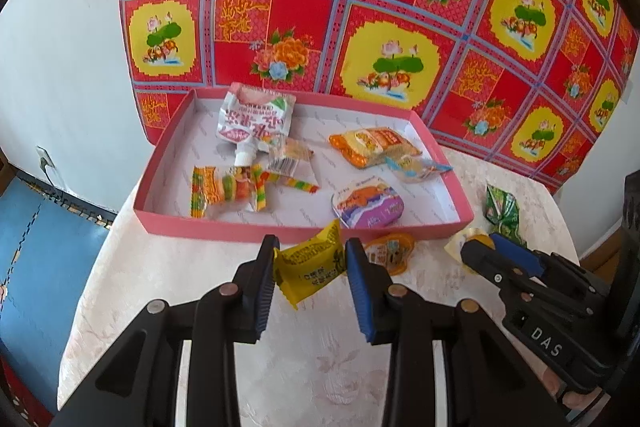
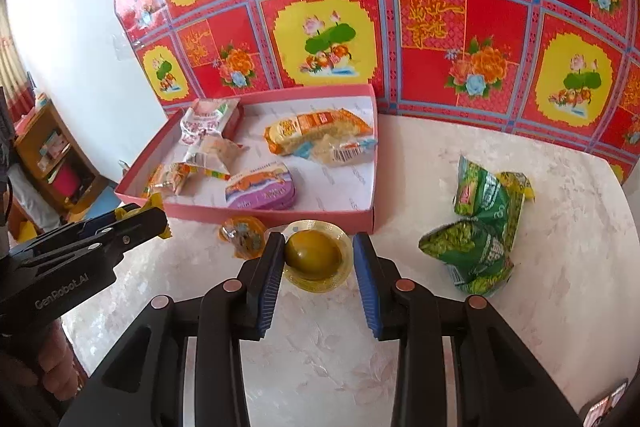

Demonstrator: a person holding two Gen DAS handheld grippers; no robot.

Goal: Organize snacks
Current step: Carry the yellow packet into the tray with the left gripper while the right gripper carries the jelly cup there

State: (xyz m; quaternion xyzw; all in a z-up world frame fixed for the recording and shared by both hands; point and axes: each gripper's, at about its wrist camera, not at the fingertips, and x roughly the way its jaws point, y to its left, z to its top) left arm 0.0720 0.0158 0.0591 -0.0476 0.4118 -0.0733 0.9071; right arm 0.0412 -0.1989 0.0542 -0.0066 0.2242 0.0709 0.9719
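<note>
**Two snacks gripped, one box waiting**

Two grippers each hold a snack just short of the shallow pink cardboard box (image 1: 256,227) with a white lining, the largest thing on the pale floral-patterned table (image 1: 200,287). Seen from the left wrist, the box fills the view from ten to two o'clock and already carries several packets, a white spouted pouch (image 1: 252,123) among them. Its low walls look thin and easy to nudge.

At three o'clock from the right wrist lies a crinkled green foil bag (image 2: 480,227), loose on the table. It should be light, puffy and slick; a pinch at a sealed end seam would likely hold best.

The left gripper (image 1: 310,269) is closed narrow on a yellow pillow-shaped wrapped snack (image 1: 310,263), which sits at twelve o'clock between the blue pads. It reads as soft and light, and a hard squeeze could crush it.

The right gripper (image 2: 318,259) clamps a small clear plastic jelly cup with a yellow-brown filling (image 2: 316,255). Its rim is stiff and its dome smooth, so the sides seem the safer hold.

Smallest, an orange-lidded jelly cup (image 2: 242,237) rests on the table at eleven o'clock, just beside the box wall.
</note>
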